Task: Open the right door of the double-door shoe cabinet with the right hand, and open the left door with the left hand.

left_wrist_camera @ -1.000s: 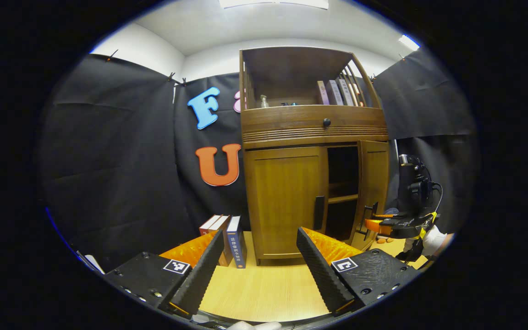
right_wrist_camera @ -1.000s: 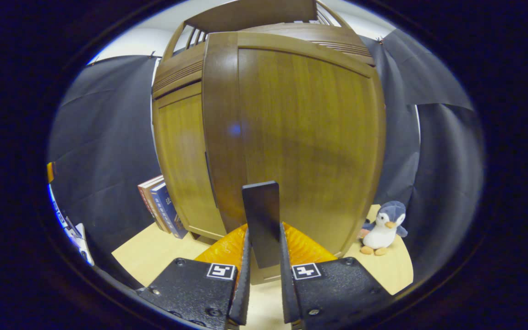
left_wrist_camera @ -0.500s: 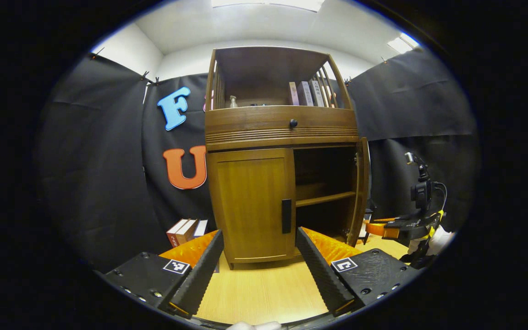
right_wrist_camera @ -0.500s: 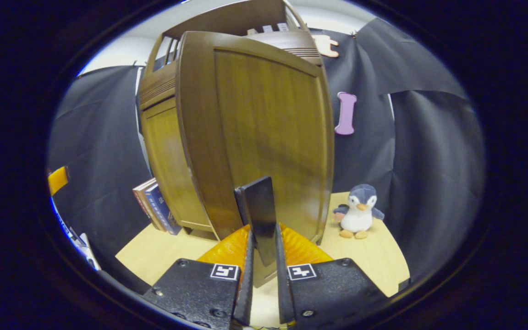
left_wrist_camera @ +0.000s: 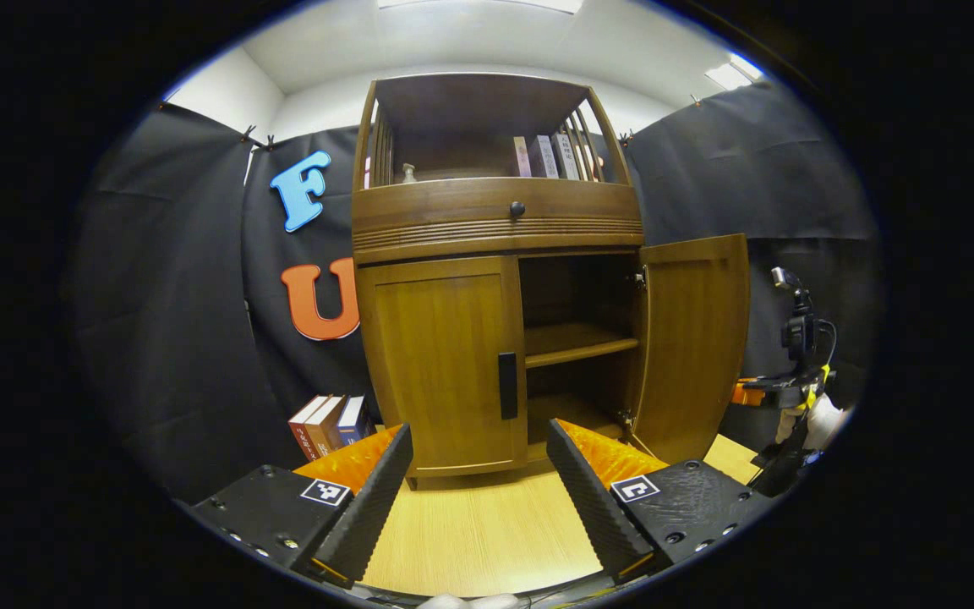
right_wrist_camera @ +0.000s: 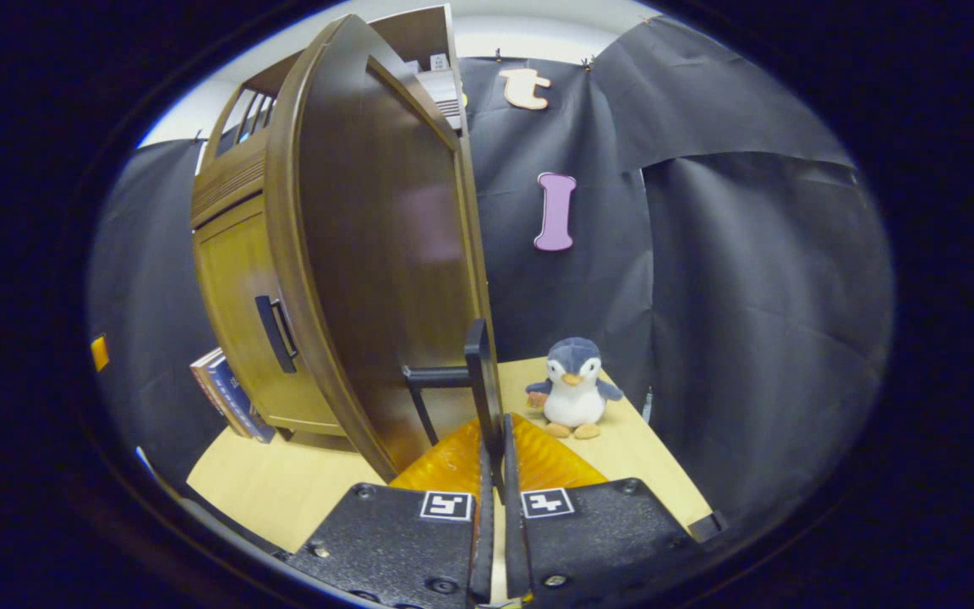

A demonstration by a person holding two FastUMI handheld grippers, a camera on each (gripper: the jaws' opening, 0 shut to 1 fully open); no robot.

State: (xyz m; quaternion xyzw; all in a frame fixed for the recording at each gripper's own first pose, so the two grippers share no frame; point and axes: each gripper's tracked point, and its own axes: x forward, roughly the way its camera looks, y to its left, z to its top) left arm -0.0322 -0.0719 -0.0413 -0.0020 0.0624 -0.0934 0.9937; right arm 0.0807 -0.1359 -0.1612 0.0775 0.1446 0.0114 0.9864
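A: State of each tool?

B: The right tool (right_wrist_camera: 494, 474) has its fingers pressed together on the black handle (right_wrist_camera: 480, 381) of the right door (right_wrist_camera: 385, 279), pinching its thin bar. The left tool (left_wrist_camera: 478, 491) is spread wide and holds nothing; it hovers over the surface (left_wrist_camera: 487, 533), facing the cabinet (left_wrist_camera: 495, 228).

A: Location of the doors?

B: The right door stands swung well out from the cabinet, exposing the inner shelf (left_wrist_camera: 580, 342). The left door (left_wrist_camera: 440, 364) sits flush and shut, near the left tool but apart from it.

A: Handling?

B: Judged rigid wooden panels on side hinges; they should swing freely and will not flex. Grip the left door by its handle (left_wrist_camera: 507, 386), at the inner edge farthest from the hinge.

A: Orientation?

B: Each door's long axis runs vertical, as does each handle. The left door faces the left tool squarely; the right door faces sideways, toward the penguin toy (right_wrist_camera: 573, 385).
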